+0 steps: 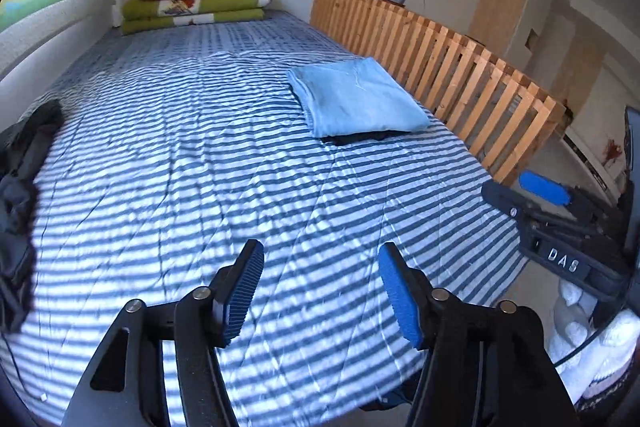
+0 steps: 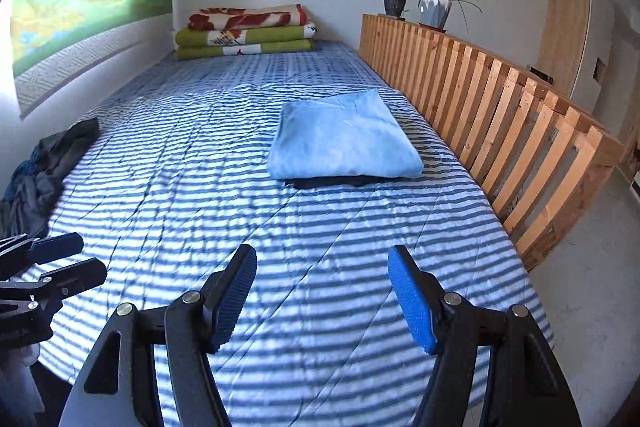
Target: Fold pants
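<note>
Bed (image 2: 280,227), striped cover: bare in the middle. Folded light-blue pants (image 2: 344,137) lay stacked beside the slatted rail (image 2: 500,123). Unfolded dark heap (image 2: 44,167) awaited at the wall side; fetching it seemed next. Left gripper (image 1: 320,291) and right gripper (image 2: 324,299): fingers apart, empty.

Left gripper (image 1: 320,291) and right gripper (image 2: 322,297): matte black scissor-link arms with slotted cut-outs, joined by round silver pivot pins. Each finger carries a ribbed blue pad (image 1: 400,301). Seen from the left camera, the right gripper's body bears a plate (image 1: 563,259) with raised letters "DAS".
</note>
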The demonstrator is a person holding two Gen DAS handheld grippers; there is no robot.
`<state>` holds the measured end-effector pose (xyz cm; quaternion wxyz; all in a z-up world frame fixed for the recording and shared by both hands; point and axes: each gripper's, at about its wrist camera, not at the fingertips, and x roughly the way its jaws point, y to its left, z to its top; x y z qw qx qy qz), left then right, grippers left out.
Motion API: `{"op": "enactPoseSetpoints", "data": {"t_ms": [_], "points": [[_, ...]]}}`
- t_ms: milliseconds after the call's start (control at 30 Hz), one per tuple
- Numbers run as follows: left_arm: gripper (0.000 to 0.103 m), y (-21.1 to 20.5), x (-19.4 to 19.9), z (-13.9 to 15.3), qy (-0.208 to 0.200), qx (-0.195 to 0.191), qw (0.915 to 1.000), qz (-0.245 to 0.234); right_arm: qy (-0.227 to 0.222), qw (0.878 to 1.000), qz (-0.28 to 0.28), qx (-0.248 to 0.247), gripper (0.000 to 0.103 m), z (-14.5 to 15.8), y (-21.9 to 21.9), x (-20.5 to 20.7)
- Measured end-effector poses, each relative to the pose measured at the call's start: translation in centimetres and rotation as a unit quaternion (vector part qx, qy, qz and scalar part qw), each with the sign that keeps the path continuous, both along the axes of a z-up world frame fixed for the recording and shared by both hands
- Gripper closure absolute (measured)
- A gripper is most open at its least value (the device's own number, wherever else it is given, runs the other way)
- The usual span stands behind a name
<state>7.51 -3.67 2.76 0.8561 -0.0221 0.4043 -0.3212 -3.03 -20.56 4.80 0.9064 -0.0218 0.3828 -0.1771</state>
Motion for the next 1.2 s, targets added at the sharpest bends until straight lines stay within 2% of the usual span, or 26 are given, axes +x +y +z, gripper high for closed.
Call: {"op": "enactPoseSetpoints", "data": {"t_ms": [67, 200, 367, 500, 667, 1200], "points": [[0.032, 1.8, -2.2, 0.3, -0.003, -0.007, 0.9999, 0.012, 0.003, 1.0, 0.006, 0.015, 0.039, -0.2, 1.3, -1.3], [0.025, 4.2, -5.5, 0.9, -0.029, 0.005, 0.9988, 0.04, 0.006, 0.999, 0.009, 0.043, 0.039, -0.7, 3.4, -3.8], [0.023, 6.3, -8.2, 0.8, -0.027, 0.004, 0.9981, 0.055, 0.009, 0.999, 0.023, 0.038, 0.039, -0.9, 5.8, -5.8], [0.016, 7.0, -9.6, 0.5, -0.029, 0.014, 0.9976, 0.062, 0.005, 0.999, 0.022, 0.035, 0.039, -0.8, 6.8, -6.6], [0.013, 7.5, -9.7, 0.1, -0.028, 0.019, 0.9971, 0.067, 0.005, 0.999, 0.02, 0.025, 0.038, -1.0, 7.3, -6.7], [0.012, 5.8, -6.0, -1.9, -0.003, 0.041, 0.9962, 0.077, 0.029, 0.999, 0.007, 0.025, 0.039, -3.1, 6.5, -4.5]]}}
